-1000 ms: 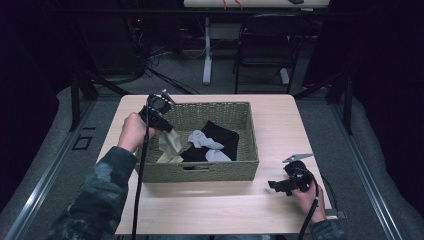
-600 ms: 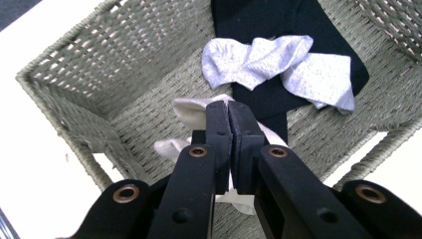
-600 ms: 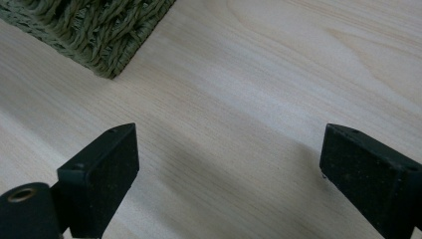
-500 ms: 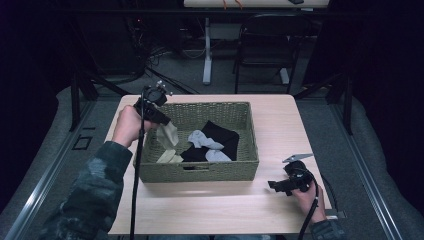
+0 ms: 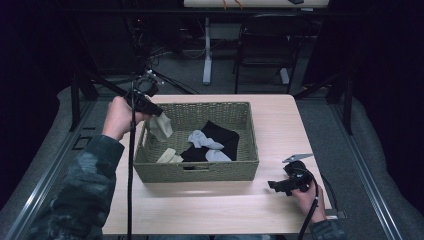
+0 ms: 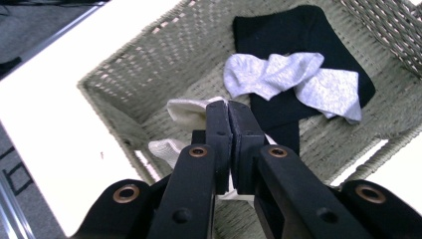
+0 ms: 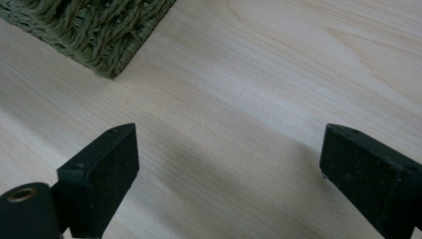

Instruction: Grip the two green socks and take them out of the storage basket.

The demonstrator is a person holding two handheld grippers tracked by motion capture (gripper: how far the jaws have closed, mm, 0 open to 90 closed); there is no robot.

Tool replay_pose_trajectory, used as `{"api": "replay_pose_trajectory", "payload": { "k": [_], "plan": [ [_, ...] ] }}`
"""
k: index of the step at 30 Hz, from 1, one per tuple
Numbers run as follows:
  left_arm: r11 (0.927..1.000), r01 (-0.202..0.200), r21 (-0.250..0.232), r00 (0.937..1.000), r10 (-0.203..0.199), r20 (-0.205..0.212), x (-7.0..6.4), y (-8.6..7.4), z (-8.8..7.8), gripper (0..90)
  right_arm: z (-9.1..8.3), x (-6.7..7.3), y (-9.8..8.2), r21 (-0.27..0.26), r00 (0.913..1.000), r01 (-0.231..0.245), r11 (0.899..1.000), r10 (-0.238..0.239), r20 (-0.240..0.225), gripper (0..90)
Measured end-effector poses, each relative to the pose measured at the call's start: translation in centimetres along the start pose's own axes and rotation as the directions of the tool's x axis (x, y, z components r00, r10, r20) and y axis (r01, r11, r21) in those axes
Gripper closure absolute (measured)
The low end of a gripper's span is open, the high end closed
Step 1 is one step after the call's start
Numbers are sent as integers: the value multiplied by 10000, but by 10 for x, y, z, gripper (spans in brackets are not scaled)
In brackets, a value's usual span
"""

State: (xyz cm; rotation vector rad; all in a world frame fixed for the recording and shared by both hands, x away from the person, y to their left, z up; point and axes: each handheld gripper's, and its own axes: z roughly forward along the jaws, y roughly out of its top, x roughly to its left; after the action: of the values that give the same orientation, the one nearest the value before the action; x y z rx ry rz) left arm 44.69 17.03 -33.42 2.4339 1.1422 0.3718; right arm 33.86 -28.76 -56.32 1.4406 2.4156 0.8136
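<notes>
A cream sock (image 5: 161, 126) hangs from my left gripper (image 5: 154, 112), which is shut on it above the left end of the woven basket (image 5: 200, 170). In the left gripper view the jaws are pressed together (image 6: 229, 107) and cream sock fabric (image 6: 186, 112) peeks out beside them. Another cream sock (image 5: 169, 156) lies in the basket's near left corner. Grey socks (image 5: 202, 140) (image 6: 293, 79) rest on a black garment (image 5: 220, 137) (image 6: 283, 30) in the basket. My right gripper (image 5: 280, 185) (image 7: 226, 149) lies open on the table, right of the basket, with nothing between its jaws.
The basket sits in the middle of a light wooden table (image 5: 280, 125); its corner (image 7: 99, 30) is close ahead of the right gripper. A black cable (image 5: 131, 170) trails down from the left gripper. Chairs and table legs (image 5: 207, 50) stand behind the table.
The left gripper has risen and drawn back toward the basket's left rim, lifting the cream sock clear of the pile. The right gripper has stayed put.
</notes>
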Motion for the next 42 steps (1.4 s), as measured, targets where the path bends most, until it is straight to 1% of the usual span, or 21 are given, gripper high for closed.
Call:
{"api": "replay_pose_trajectory", "payload": {
  "k": [7,10,11,14,17,18,19,21,23,25,27,30,31,32,36,37,38,39,40,41,42],
  "plan": [
    [9989,244,-390,9994,-254,-244,13,-2,-23,882,1,0,0,-47,10000,-12,10000,12,-82,80],
    [9970,422,-654,9983,-447,-377,18,-4,-34,882,1,0,0,-76,10000,-11,10000,10,-76,80],
    [9970,422,-654,9983,-447,-377,18,-4,-34,882,1,0,0,-76,10000,-11,10000,10,-76,80],
    [9950,597,-796,9965,-641,-538,25,-8,-44,882,0,0,0,-61,10000,-53,10000,53,-52,80],
    [9921,833,-934,9932,-904,-737,35,-16,-56,882,0,1,0,-91,10000,-45,9999,44,-49,80],
    [9921,833,-934,9932,-904,-737,35,-16,-56,882,0,1,0,-91,10000,-45,9999,44,-49,80],
    [9898,1006,-1004,9907,-1090,-816,40,-21,-60,882,1,1,0,-100,10000,-47,9999,46,-52,80],
    [9876,1161,-1054,9881,-1256,-882,46,-27,-64,882,1,0,0,-66,10000,-18,10000,17,-71,80],
    [9876,1189,-1023,9877,-1282,-895,49,-30,-66,882,1,0,0,-70,10000,-25,10000,25,-95,80],
    [9833,1447,-1108,9823,-1562,-1037,57,-39,-69,882,1,1,0,-59,9999,-26,10000,25,-97,80],
    [9828,1493,-1088,9815,-1607,-1044,59,-42,-69,882,1,1,0,-52,10000,-16,10000,16,-75,80],
    [9770,1829,-1098,9739,-1954,-1155,69,-54,-67,882,1,1,0,-46,10000,-20,10000,19,-97,80],
    [9770,1829,-1098,9739,-1954,-1155,69,-54,-67,882,1,1,0,-46,10000,-20,10000,19,-97,80],
    [9750,1968,-1036,9709,-2085,-1180,74,-60,-64,882,1,1,0,-46,10000,-25,10000,25,-96,80],
    [9682,2322,-929,9634,-2421,-1147,83,-74,-55,882,1,1,0,-43,10000,-21,10000,20,-95,80],
    [9658,2431,-897,9601,-2528,-1196,86,-77,-52,882,1,1,0,-43,10000,-23,10000,23,-94,80],
    [9658,2431,-897,9601,-2528,-1196,86,-77,-52,882,1,1,0,-43,10000,-23,10000,23,-94,80],
    [9611,2624,-858,9554,-2713,-1168,91,-85,-46,882,1,1,0,-38,10000,-26,10000,26,-79,80],
    [9611,2624,-858,9554,-2713,-1168,91,-85,-46,882,1,0,0,-32,10000,-20,10000,20,-33,80],
    [9588,2727,-799,9528,-2807,-1154,95,-93,-38,882,1,0,0,2,10000,13,10000,-13,37,80],
    [9575,2776,-784,9515,-2853,-1148,97,-96,-34,882,1,0,0,-21,10000,-15,10000,15,-1,80]
  ]
}}
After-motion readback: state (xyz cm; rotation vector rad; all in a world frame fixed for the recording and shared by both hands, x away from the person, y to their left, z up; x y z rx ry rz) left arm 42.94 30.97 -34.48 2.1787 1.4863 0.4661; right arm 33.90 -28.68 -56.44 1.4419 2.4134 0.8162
